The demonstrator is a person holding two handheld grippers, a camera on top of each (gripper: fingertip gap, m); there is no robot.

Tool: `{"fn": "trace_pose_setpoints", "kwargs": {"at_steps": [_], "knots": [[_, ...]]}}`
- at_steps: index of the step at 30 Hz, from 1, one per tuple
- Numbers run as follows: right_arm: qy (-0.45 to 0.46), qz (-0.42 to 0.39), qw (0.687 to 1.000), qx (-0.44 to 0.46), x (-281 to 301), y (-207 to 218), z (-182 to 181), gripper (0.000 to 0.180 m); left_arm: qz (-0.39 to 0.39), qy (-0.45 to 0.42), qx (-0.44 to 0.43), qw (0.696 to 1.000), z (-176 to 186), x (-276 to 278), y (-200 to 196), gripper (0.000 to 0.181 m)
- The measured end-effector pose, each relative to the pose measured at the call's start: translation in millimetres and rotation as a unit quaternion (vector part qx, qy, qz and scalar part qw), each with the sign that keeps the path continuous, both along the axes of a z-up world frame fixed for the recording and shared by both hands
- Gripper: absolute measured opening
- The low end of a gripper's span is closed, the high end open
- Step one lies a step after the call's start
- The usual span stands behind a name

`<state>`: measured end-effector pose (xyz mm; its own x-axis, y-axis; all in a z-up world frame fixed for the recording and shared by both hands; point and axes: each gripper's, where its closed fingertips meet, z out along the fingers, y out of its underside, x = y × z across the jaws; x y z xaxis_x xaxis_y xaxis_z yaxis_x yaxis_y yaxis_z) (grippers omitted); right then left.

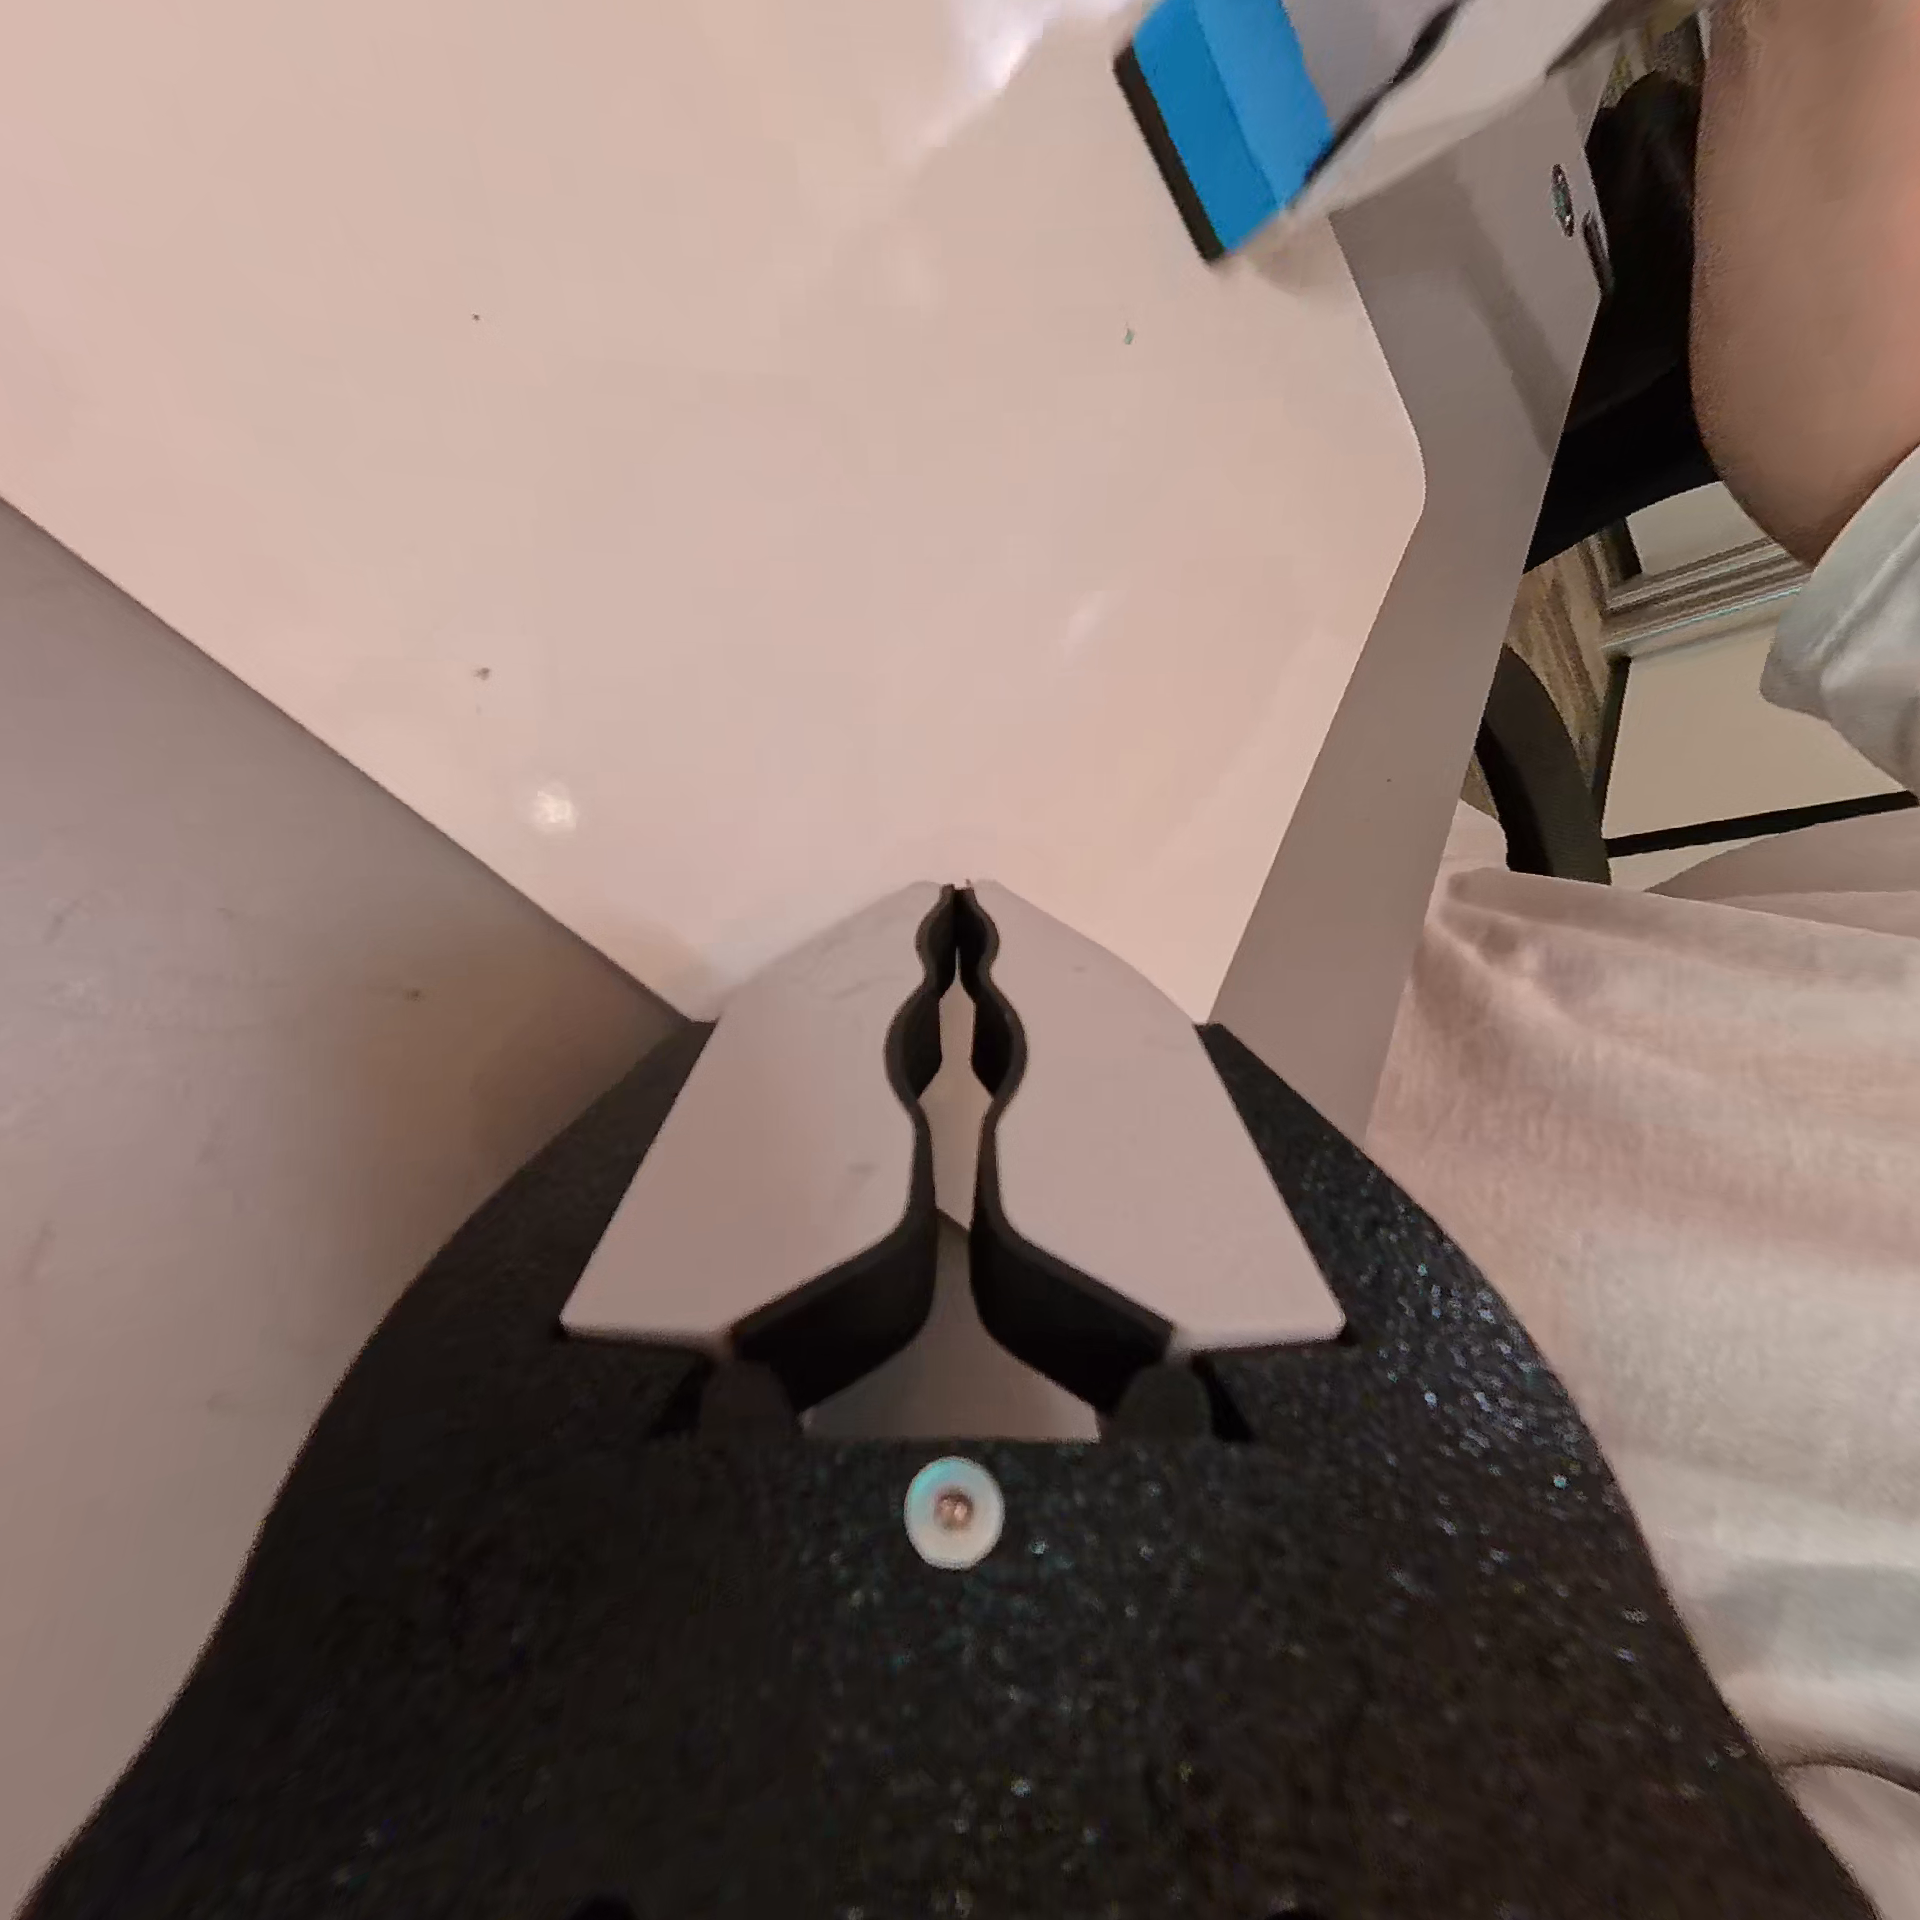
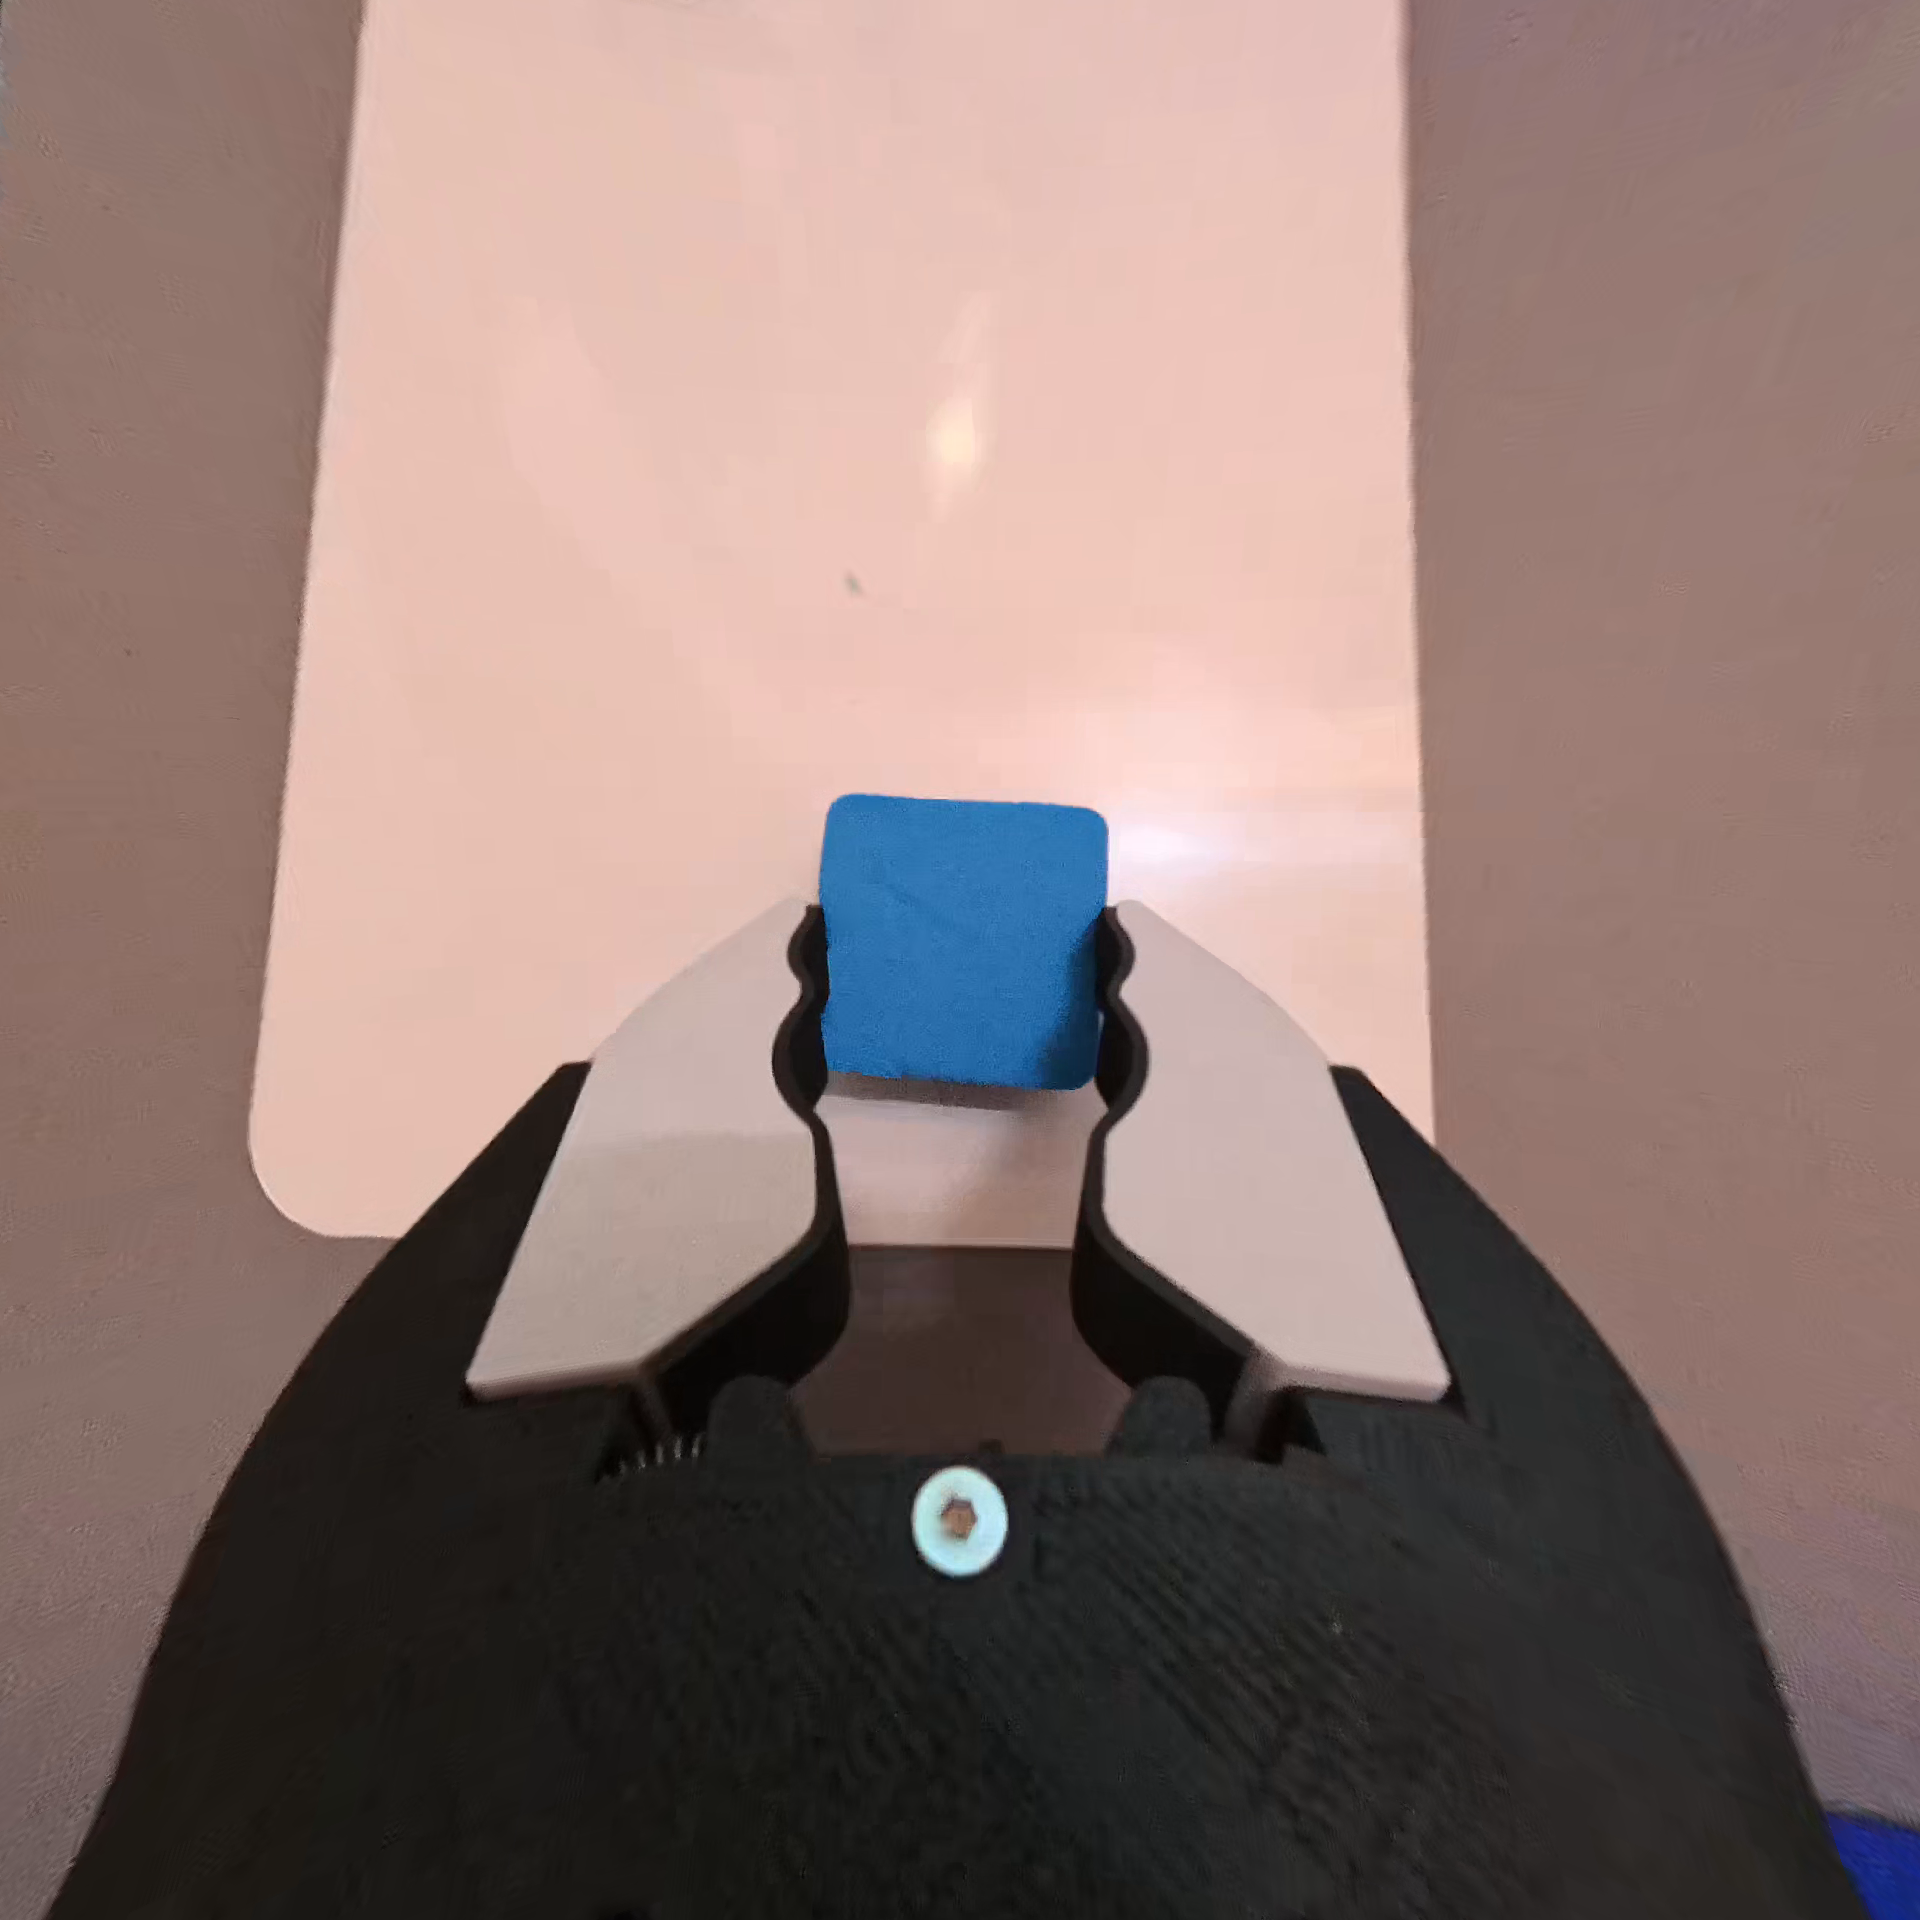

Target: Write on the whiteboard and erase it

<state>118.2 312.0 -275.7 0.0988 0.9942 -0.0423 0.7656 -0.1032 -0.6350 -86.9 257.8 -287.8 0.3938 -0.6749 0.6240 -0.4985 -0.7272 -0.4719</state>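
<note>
The whiteboard (image 1: 727,468) lies flat on the table, white and glossy, with only a few small specks on it. My left gripper (image 1: 954,896) is shut and empty, its tips at the board's near edge. My right gripper (image 2: 961,925) is shut on a blue square eraser (image 2: 961,940) and holds it over the near part of the whiteboard (image 2: 831,416). A small dark mark (image 2: 854,585) shows on the board ahead of the eraser. In the left wrist view the eraser (image 1: 1226,125), blue with a black felt side, shows at the top right in the other gripper.
The grey table (image 2: 135,623) surrounds the board on both sides. In the left wrist view a person's arm (image 1: 1808,260) and light clothing (image 1: 1662,1195) are on the right, with a black chair (image 1: 1621,416) beyond the table edge. Left tips to right tips: about 20 centimeters.
</note>
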Motion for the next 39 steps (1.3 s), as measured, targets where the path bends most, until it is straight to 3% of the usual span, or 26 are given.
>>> {"fn": "trace_pose_setpoints", "kwargs": {"at_steps": [2,5,10,13,15,17,19,22,24,27,29,32,37,39], "knots": [[0.043,-0.033,0.998,-0.038,7,1,1,0.050,-0.001,0.000,0.000,1.000,0,0,0,0.000],[0.024,0.030,0.999,0.000,0,-23,0,0.050,0.001,0.001,0.008,1.000,0,0,0,0.000],[0.049,-0.074,0.996,-0.022,-8,15,1,0.050,-0.003,-0.001,0.004,1.000,0,2,1,0.000],[0.031,0.022,0.999,0.000,-48,-16,1,0.050,-0.005,0.001,0.005,1.000,0,4,2,0.000],[-0.001,0.030,0.999,0.015,-60,-14,-1,0.050,-0.002,0.002,0.007,1.000,0,4,2,0.000],[0.008,-0.038,0.999,0.011,-60,13,-1,0.050,-0.001,0.002,0.008,1.000,0,4,2,0.000],[0.054,-0.070,0.995,-0.048,-62,25,0,0.050,0.003,0.000,0.004,1.000,0,4,3,0.000],[0.031,0.054,0.998,-0.013,-76,-14,-2,0.050,0.004,0.002,0.007,1.000,0,4,3,0.000],[0.009,0.055,0.998,-0.010,-68,-11,-2,0.050,0.005,0.002,0.007,1.000,0,4,3,0.000],[0.036,-0.073,0.997,-0.019,-31,39,-3,0.050,0.005,0.000,0.005,1.000,0,5,3,0.000],[0.064,-0.067,0.994,-0.052,-22,31,-3,0.050,0.006,0.002,0.009,1.000,0,5,3,0.000],[0.049,0.058,0.997,-0.002,-22,-22,-4,0.050,0.007,0.002,0.012,1.000,0,5,3,0.000],[0.066,-0.122,0.990,-0.012,37,21,-4,0.050,-0.001,-0.002,0.001,1.000,0,5,2,0.000],[0.051,-0.091,0.995,0.003,41,5,-5,0.050,-0.002,-0.002,0.001,1.000,0,5,2,0.000]]}}
